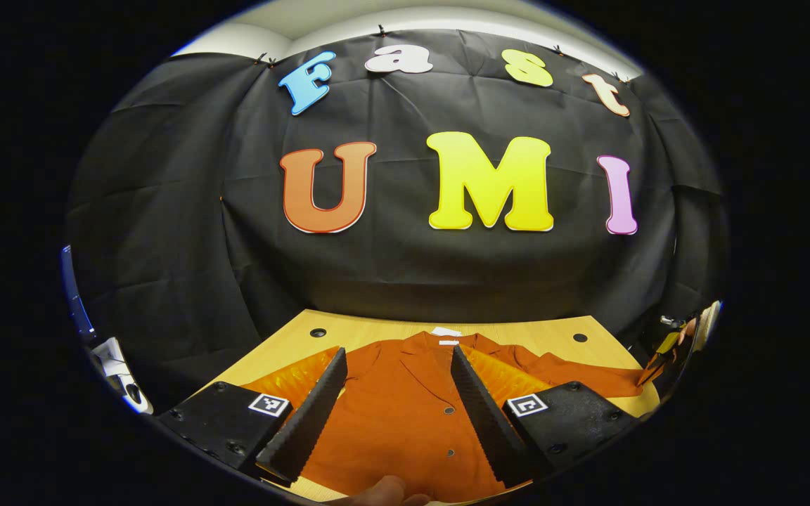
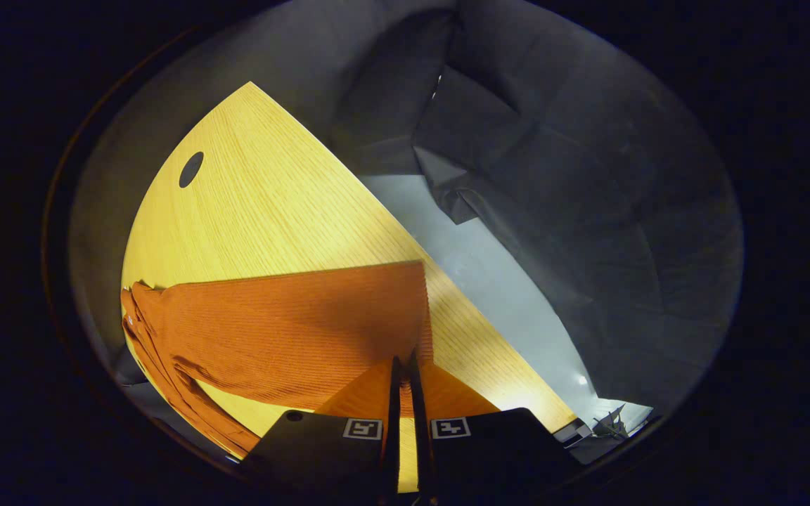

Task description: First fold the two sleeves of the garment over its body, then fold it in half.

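An orange buttoned garment [image 1: 405,414] lies spread front-up on the wooden table [image 1: 377,330], collar toward the wall. My left gripper [image 1: 398,351] hovers open above its chest, one finger over each side of the button line. A fingertip of a hand [image 1: 384,488] shows at the bottom edge. One sleeve [image 1: 588,379] stretches right to the table edge, where the other gripper [image 1: 665,348] meets its end. In the right gripper view, my right gripper [image 2: 403,362] is shut on the cuff corner of that ribbed sleeve [image 2: 292,316], which runs left toward the bunched shoulder [image 2: 145,330].
The table [image 2: 257,204] has round cable holes [image 2: 190,169] near its far corners [image 1: 318,332]. Its right edge drops off just past the cuff to a pale floor [image 2: 482,274]. Black cloth walls [image 1: 405,274] close in behind the table and beside it.
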Demonstrator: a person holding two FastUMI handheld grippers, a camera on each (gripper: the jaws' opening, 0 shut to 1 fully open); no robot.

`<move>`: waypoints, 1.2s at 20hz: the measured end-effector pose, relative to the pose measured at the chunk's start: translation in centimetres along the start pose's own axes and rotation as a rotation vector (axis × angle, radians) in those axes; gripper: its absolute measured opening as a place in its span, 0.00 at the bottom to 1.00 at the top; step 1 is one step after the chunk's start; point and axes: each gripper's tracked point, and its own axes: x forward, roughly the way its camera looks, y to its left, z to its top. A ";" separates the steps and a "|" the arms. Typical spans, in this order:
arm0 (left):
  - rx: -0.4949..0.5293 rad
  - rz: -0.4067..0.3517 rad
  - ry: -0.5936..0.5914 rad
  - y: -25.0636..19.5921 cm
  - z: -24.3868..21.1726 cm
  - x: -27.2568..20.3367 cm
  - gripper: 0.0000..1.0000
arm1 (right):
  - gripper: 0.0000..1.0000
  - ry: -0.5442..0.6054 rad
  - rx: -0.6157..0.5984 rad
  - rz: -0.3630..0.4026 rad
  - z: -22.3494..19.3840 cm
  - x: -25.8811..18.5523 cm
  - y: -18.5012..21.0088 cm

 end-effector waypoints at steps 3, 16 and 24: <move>0.013 -0.015 0.002 -0.7 0.0 0.0 0.96 | 0.11 0.005 -0.028 0.021 -0.2 -0.1 0.3; 0.012 -0.011 0.024 -1.5 -0.8 0.6 0.96 | 0.25 -0.004 -0.062 -0.043 0.2 -0.4 -0.6; 0.021 0.001 -0.002 0.5 -0.4 1.2 0.96 | 0.00 -0.044 -0.078 0.038 0.5 -1.6 2.3</move>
